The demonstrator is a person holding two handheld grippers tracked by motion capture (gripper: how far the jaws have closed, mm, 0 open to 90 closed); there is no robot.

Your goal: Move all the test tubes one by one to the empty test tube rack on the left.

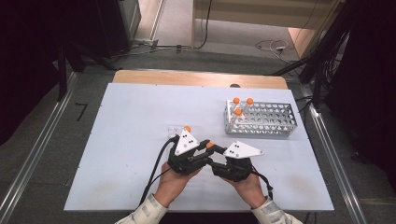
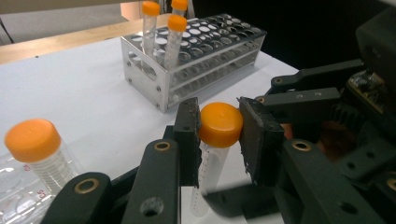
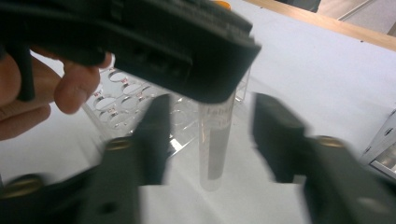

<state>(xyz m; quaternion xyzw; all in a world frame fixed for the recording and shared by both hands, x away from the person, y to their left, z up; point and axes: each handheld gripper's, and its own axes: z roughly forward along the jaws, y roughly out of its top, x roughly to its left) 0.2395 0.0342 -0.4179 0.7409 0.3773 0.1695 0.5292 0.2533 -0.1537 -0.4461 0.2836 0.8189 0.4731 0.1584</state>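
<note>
A clear tube with an orange cap [image 2: 220, 123] stands upright above the white table between my two hands. My left gripper [image 2: 218, 133] is shut on the cap, one pad pressed against each side. In the high view this tube [image 1: 210, 145] sits between the left gripper [image 1: 205, 149] and the right gripper [image 1: 215, 159]. My right gripper [image 3: 212, 135] is open, and the tube's body [image 3: 215, 149] stands in the gap clear of both jaws. The left gripper's black body [image 3: 177, 51] hides the cap in the right gripper view.
A metal tube rack [image 1: 266, 122] at the right back holds three orange-capped tubes [image 2: 176, 23]. A clear plastic holder [image 1: 173, 130] to the left of the grippers holds another capped tube [image 2: 39, 149]. The white board [image 1: 126, 154] lies bare to the left.
</note>
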